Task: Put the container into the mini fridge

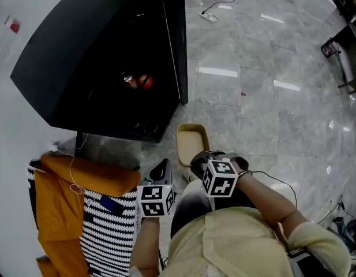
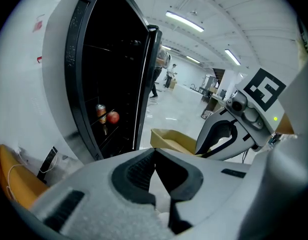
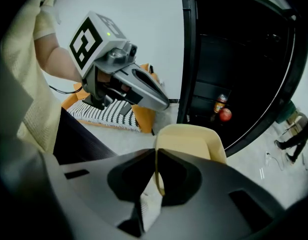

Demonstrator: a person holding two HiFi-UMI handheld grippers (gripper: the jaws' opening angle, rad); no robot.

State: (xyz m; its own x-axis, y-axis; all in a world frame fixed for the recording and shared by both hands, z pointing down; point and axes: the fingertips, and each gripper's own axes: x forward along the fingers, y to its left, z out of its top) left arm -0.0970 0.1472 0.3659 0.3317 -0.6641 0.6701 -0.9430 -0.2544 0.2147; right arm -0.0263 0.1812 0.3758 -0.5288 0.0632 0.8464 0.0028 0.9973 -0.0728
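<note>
Right gripper (image 3: 155,153): jaws pinch the near rim of the pale yellow plastic container (image 3: 191,140).
Container: outside the open black mini fridge (image 1: 79,62), just before its doorway.
Left gripper (image 2: 154,151): jaws pressed together, nothing between.
Fridge shelf: red apple (image 1: 146,81) beside drink can (image 1: 130,81).

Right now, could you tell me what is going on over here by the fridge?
A person is working with a gripper in each hand. The right gripper is clamped on the rim of a beige container, held low in front of the open mini fridge. The left gripper is shut and empty beside it. A can and a red fruit sit on a shelf inside; the container is not in yet.
</note>
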